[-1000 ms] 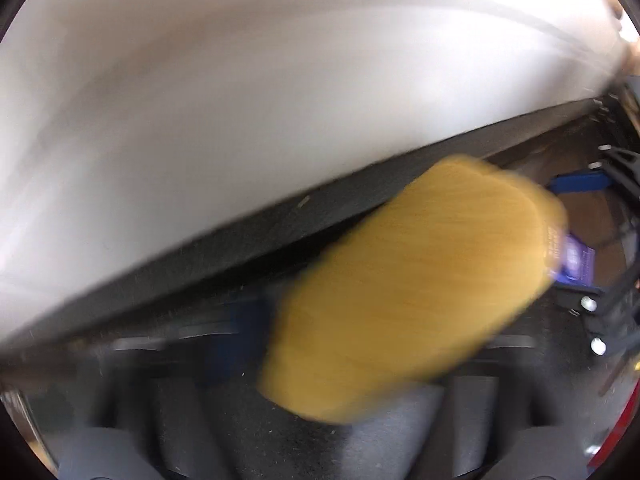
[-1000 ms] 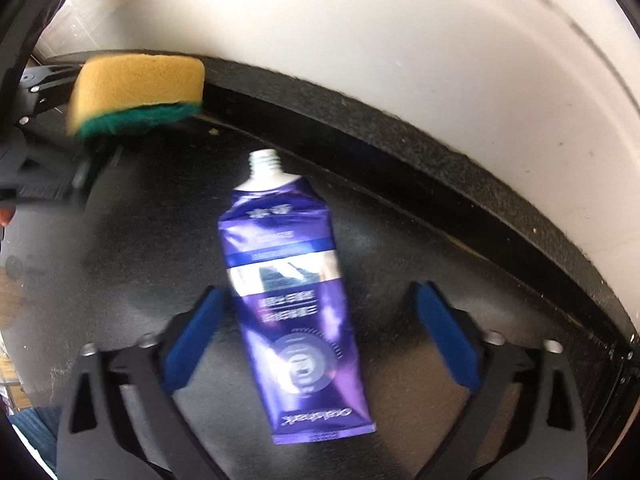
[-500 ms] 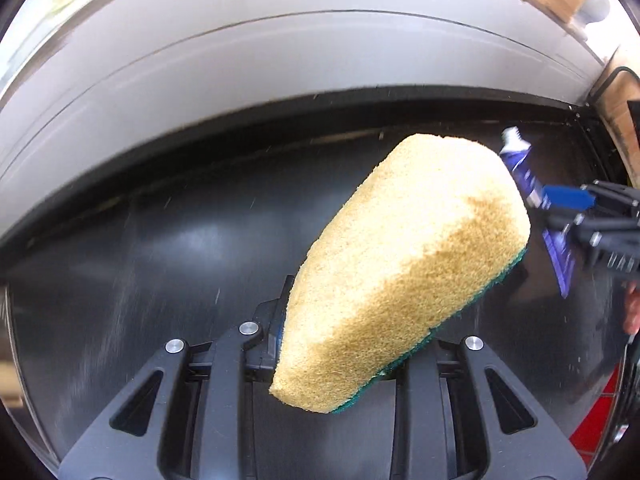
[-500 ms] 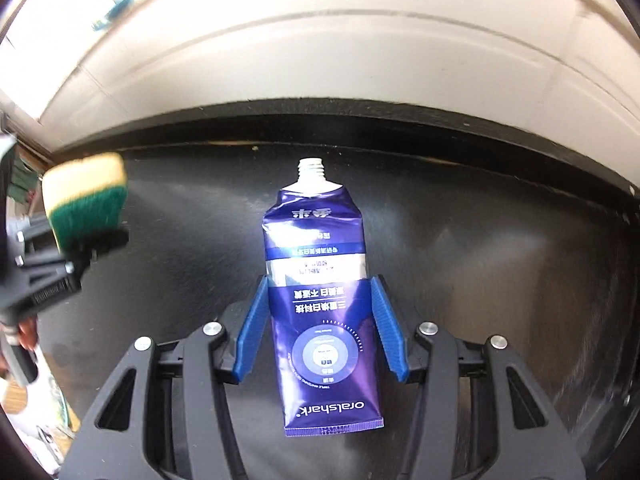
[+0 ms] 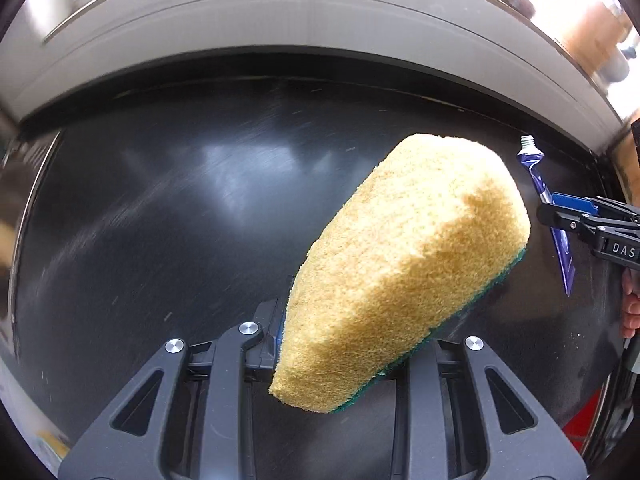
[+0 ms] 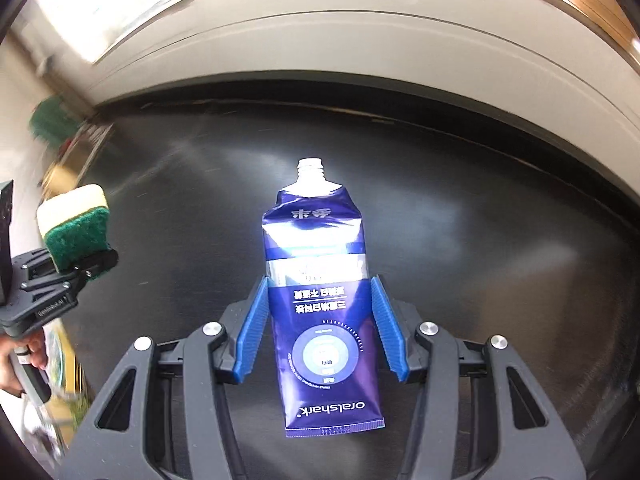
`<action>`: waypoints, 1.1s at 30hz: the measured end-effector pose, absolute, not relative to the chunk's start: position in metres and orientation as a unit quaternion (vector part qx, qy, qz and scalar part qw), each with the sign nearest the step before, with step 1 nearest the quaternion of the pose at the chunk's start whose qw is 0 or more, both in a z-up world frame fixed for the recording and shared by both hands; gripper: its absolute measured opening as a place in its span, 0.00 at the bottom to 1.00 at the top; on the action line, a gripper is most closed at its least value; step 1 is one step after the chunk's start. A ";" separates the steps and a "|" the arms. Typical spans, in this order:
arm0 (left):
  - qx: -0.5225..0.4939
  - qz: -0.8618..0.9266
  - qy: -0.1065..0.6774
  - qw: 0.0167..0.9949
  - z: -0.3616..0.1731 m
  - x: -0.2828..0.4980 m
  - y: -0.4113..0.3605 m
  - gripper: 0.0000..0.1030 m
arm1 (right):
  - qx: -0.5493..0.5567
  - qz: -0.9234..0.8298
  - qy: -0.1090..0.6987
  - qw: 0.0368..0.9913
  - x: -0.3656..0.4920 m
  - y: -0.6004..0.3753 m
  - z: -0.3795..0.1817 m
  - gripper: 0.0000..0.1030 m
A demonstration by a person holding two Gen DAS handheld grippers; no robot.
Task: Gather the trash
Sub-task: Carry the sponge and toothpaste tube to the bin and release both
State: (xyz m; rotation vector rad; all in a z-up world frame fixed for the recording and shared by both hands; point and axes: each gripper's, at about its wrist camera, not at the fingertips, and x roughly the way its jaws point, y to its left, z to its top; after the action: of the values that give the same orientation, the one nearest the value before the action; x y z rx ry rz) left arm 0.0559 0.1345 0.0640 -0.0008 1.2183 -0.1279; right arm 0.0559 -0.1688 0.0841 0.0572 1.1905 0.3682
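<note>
Both tongs grip level over the black tabletop [image 6: 500, 240]: left tongs [image 5: 352, 344] a sponge [image 5: 400, 264], right tongs [image 6: 320, 332] a toothpaste tube [image 6: 320, 300].

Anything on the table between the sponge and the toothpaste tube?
Nothing: in the right wrist view, only bare black tabletop separates the sponge in the left gripper from the toothpaste tube in the right gripper.

Your views are bright from the top; white glare patches sit on the dark desk [image 5: 168, 208]. Fisheye bends and smears the edges. The centre stays sharp.
</note>
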 end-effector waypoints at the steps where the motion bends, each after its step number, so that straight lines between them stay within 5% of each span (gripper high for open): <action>1: -0.017 -0.045 0.571 0.819 0.065 0.045 0.153 0.26 | 0.016 0.190 0.557 0.808 0.056 -0.150 0.086 0.50; 11: -0.177 0.173 0.567 0.785 0.048 -0.123 0.355 0.26 | -0.112 0.410 0.546 0.722 0.004 0.122 0.106 0.50; 20: -0.316 0.316 0.525 0.725 0.024 -0.293 0.445 0.26 | -0.244 0.556 0.519 0.601 -0.127 0.320 0.098 0.50; 33: -0.443 0.383 0.499 0.638 -0.114 -0.387 0.510 0.26 | -0.409 0.576 0.503 0.498 -0.273 0.489 -0.037 0.50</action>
State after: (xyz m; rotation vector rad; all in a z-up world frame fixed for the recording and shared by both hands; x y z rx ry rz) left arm -0.3873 0.5102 -0.1144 -1.0111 1.1393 0.8750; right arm -0.2734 0.4895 -0.0369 -0.9899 1.2179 1.3934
